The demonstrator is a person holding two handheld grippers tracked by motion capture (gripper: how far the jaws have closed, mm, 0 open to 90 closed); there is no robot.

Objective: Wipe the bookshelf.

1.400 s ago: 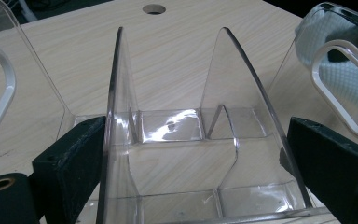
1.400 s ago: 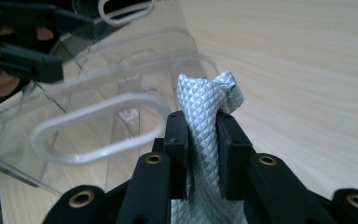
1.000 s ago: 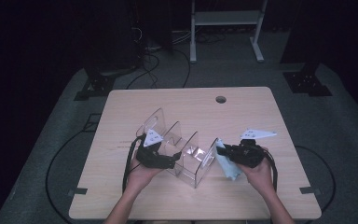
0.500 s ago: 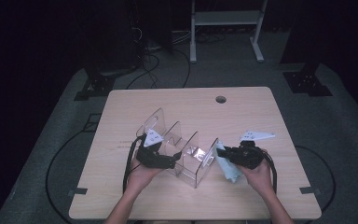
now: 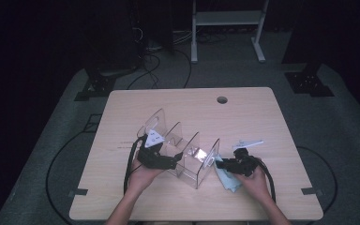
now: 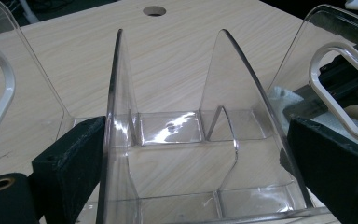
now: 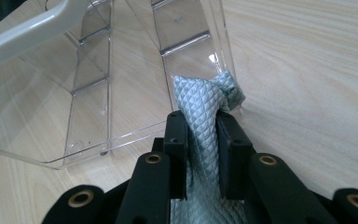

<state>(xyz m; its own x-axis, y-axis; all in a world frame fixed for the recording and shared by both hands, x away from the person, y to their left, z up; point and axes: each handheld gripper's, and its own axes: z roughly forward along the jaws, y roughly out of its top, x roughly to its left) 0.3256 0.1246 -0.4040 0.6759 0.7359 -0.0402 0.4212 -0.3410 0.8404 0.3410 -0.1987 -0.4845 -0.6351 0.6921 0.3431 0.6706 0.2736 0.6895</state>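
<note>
Clear acrylic, that's the job here: a transparent plastic file rack with upright curved dividers (image 5: 180,152) sits mid-desk on the pale wood-grain desk (image 5: 243,112), and the left claw (image 5: 171,163) straddles its near end, jaws spread wide with a black pad against the outer wall on each side, so it looks braced rather than free. Over on the right, the right claw (image 7: 201,140) is pinched tight on a bunched pale blue-grey waffle-weave cloth (image 7: 205,100), whose tip touches the rack's end wall where that wall meets the desk. My read: a wipe-down of that outer panel is in hand. The rack should be light, stiff and slick, prone to skating and scratching, so gripping across two walls low down is sensible. The cloth is soft and floppy; hold it close to the working tip.
</note>
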